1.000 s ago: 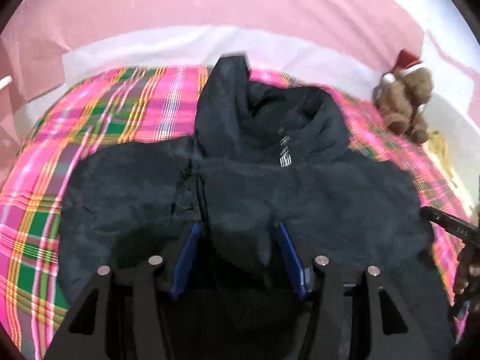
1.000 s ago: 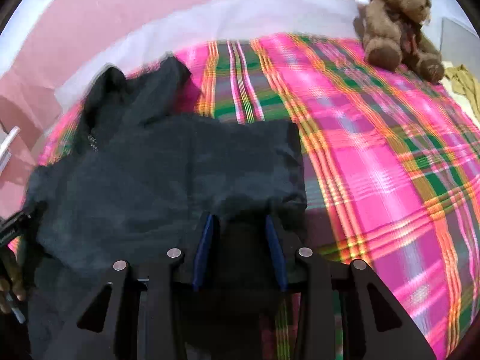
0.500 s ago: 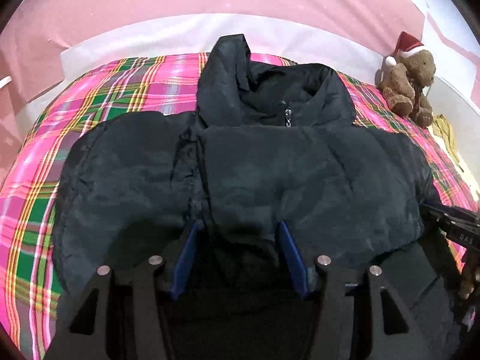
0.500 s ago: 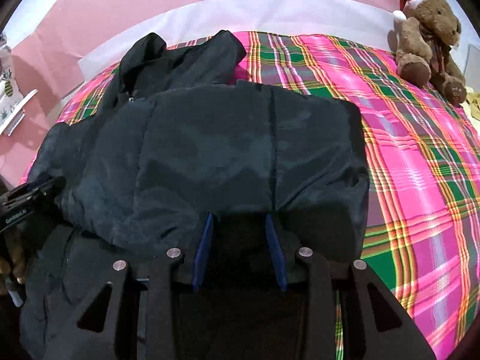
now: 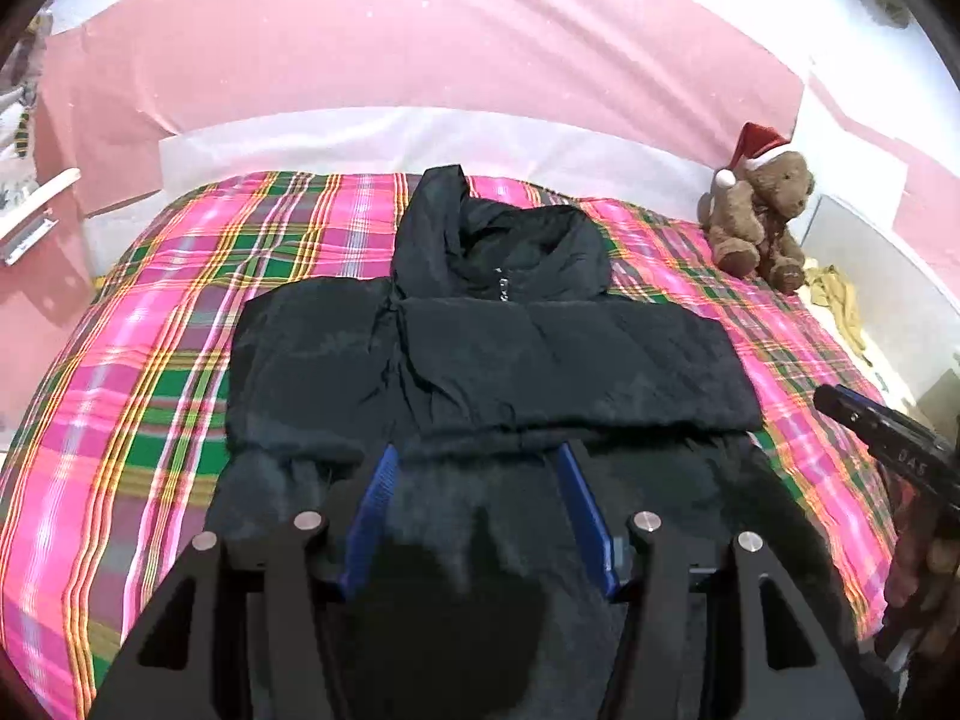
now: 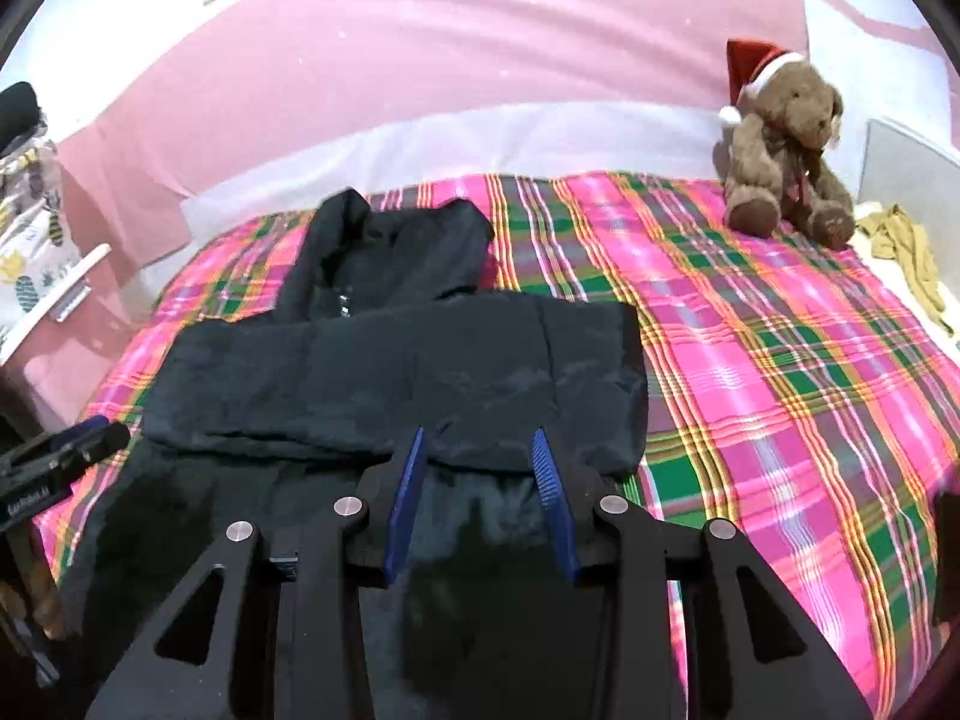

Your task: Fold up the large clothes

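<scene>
Where the plaid blanket covers the bed, a black jacket lies flat across its middle, hood toward the pink wall; a folded layer of the jacket rests across the chest, its near edge running side to side just ahead of both tools. Left gripper: blue fingers spread apart, hovering over the dark lower part of the jacket, tips at the folded edge; nothing is pinched between them. Right gripper: blue fingers likewise spread, tips at the same folded edge nearer the jacket's right side; whether they touch the cloth cannot be told. From the left wrist view the right gripper's black body shows at the right margin, beside the jacket; from the right wrist view the left gripper's body shows at the left margin. A teddy bear in a red hat sits at the far right corner of the blanket, well apart from the jacket; a yellowish cloth lies beside it, off the blanket.
</scene>
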The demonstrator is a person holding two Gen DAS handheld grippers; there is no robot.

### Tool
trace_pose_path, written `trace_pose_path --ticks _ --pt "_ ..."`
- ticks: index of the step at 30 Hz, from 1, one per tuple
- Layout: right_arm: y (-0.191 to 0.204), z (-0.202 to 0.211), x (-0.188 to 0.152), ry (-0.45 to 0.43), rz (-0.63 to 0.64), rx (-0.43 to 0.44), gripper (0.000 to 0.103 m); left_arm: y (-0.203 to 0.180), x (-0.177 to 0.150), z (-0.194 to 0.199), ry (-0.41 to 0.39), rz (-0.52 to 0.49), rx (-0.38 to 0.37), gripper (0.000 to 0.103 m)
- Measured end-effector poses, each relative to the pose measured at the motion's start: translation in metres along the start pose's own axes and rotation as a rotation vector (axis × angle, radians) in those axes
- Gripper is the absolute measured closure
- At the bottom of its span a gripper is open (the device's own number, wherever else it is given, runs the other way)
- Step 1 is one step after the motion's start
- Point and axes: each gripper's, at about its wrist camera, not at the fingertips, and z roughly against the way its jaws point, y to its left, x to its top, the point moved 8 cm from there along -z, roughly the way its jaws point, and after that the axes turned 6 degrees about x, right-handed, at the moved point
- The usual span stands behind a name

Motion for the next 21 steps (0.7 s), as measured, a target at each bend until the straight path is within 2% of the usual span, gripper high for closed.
trace_pose_path --ticks 9,14,16,21 --pt "0.05 0.05 -0.02 -0.046 0.003 0.073 0.065 0.011 -0.036 0.052 -0.007 0.055 -0.014 0.041" --pt "0.066 0.051 -0.032 -0.04 0.015 0.115 0.064 0.012 -0.042 0.063 -0.018 0.063 -0.006 0.041" --pt "0.068 0.05 -0.034 -0.034 0.016 0.125 0.064 0.013 -0.04 0.066 -0.025 0.058 0.003 0.037" --pt "0.072 0.047 -0.031 -0.028 0.021 0.139 0.062 0.01 -0.036 0.062 -0.018 0.026 0.027 0.037"
